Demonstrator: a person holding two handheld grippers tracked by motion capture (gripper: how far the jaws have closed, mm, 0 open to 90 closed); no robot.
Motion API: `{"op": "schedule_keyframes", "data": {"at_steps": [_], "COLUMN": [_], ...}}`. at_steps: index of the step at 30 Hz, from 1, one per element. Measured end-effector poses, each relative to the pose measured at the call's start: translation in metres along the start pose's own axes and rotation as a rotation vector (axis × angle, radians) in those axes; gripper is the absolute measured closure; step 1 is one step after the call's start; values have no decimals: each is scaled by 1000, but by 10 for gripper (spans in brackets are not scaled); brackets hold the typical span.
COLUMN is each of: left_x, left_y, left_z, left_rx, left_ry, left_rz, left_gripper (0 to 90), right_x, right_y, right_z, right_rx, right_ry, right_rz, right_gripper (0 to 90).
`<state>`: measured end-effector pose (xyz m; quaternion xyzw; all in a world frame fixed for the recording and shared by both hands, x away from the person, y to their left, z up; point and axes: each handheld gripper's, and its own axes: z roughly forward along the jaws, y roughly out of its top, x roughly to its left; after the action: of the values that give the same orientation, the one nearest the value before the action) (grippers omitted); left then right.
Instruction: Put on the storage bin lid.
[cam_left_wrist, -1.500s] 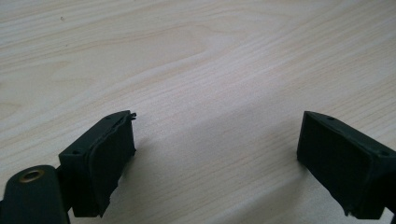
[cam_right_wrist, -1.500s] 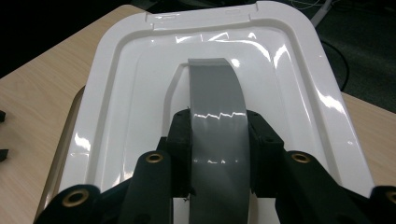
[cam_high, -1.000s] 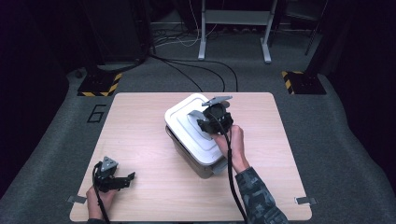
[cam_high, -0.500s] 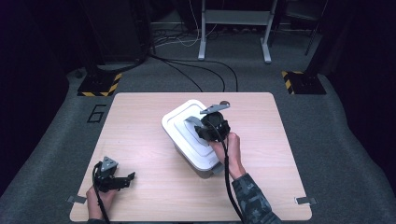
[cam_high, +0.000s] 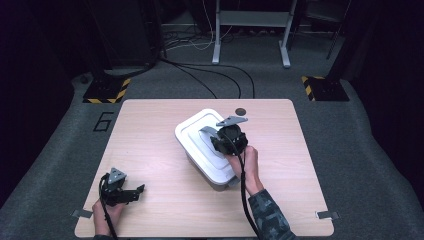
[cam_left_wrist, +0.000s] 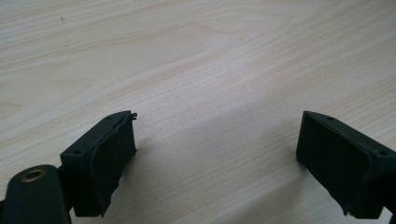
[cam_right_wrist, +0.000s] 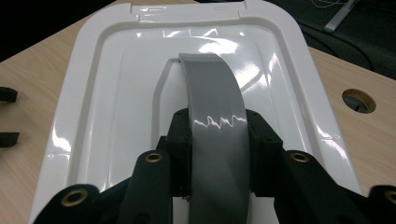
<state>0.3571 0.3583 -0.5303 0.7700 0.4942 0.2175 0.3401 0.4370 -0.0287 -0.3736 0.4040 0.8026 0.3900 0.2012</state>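
The rectangular white plastic box lid (cam_right_wrist: 116, 93) is smooth and glossy, throwing bright glints, and the curved grey plastic handle (cam_right_wrist: 215, 116) at its middle has the same wet-looking shine. The pale wood-grain tabletop (cam_left_wrist: 196, 60) looks matt and finely streaked. The black fingers (cam_left_wrist: 105, 163) look like dull moulded plastic with rougher matt pads, brass-coloured metal eyelets at their seven o'clock.

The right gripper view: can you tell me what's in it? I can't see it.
The right gripper has its two black jaws shut on the grey handle of a shiny white box lid. The lid sits on a light wooden table, which has a small round hole off to the right.
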Motion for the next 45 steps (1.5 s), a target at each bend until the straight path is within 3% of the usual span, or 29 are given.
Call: {"op": "schedule_keyframes", "data": {"at_steps": [6, 8, 10, 11, 13, 16, 19, 22, 25, 34, 39, 45], "left_x": [0, -1, 0, 0, 0, 1, 0, 0, 0, 0, 0, 0], "left_y": [0, 0, 0, 0, 0, 0, 0, 0, 0, 0, 0, 0], "left_z": [0, 1, 0, 0, 0, 0, 0, 0, 0, 0, 0, 0], "left_rx": [-8, -11, -4, -5, 2, 5, -2, -2, -2, -3, -2, -3], "left_ry": [4, 3, 3, 4, 3, 2, 3, 3, 3, 4, 3, 3], "left_rz": [0, -6, 4, 4, 10, 14, 7, 8, 7, 6, 3, 1], "left_gripper": [115, 115, 115, 115, 116, 117, 117, 117, 118, 119, 122, 123], "right_x": [0, -2, -3, -4, -4, -6, -5, -5, -6, -9, -11, -17], "right_y": [0, 1, 1, 1, 4, 6, 5, 5, 6, 6, 7, 0], "right_z": [0, 2, 3, 2, 1, -2, -4, -5, -5, -11, -21, -33], "right_rx": [2, 26, 20, 13, 12, 3, 1, 2, -5, -21, -37, -31], "right_ry": [6, 21, 25, 26, 14, 8, 3, 6, 5, 6, 22, 37], "right_rz": [6, 16, 26, 8, 34, 20, 23, 29, 18, 34, 43, 31], "right_gripper": [663, 619, 591, 546, 507, 444, 419, 461, 390, 293, 182, 141]}}
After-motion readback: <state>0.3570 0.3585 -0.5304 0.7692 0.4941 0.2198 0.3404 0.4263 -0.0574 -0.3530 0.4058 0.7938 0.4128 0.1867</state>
